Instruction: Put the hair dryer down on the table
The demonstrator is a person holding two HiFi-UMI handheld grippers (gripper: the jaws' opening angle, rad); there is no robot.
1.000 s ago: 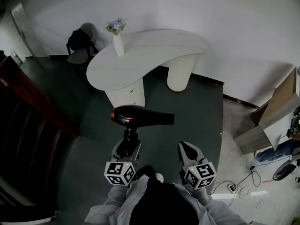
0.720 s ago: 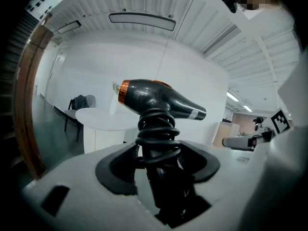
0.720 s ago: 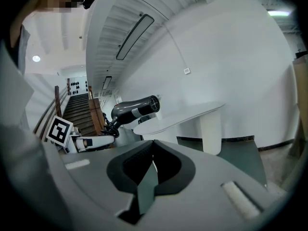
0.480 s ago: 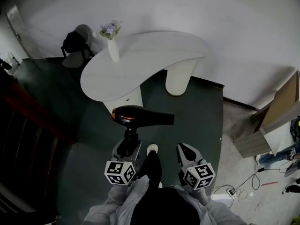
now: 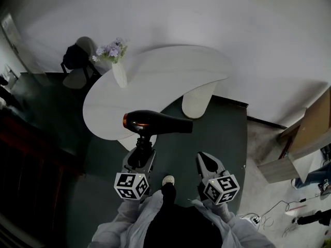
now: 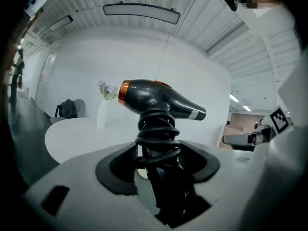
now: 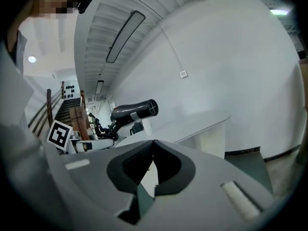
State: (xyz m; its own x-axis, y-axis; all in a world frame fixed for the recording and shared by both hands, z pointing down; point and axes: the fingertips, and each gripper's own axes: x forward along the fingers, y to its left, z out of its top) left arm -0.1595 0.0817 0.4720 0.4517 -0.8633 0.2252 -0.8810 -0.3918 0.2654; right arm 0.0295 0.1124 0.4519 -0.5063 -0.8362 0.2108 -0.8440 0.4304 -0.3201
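A black hair dryer (image 5: pixel 155 123) with an orange rear ring is held upright by its cord-wrapped handle, nozzle pointing right. My left gripper (image 5: pixel 140 156) is shut on that handle; in the left gripper view the hair dryer (image 6: pixel 159 97) rises between the pads of the left gripper (image 6: pixel 156 153). The body hangs in the air over the near edge of the white curved table (image 5: pixel 170 66). My right gripper (image 5: pixel 207 161) is beside it at the right, shut and empty. In the right gripper view the right gripper (image 7: pixel 153 146) has its jaws touching, with the hair dryer (image 7: pixel 132 110) to its left.
A white vase with purple flowers (image 5: pixel 118 68) stands on the table's left end. A chair with a dark bag (image 5: pixel 77 61) is behind it. A dark staircase fills the left side. Cardboard panels (image 5: pixel 305 133) and cables (image 5: pixel 289 211) lie at the right. The floor is dark green.
The table has drawn closer and now lies under the hair dryer's body. Both grippers moved forward together toward it, the left still holding the hair dryer.
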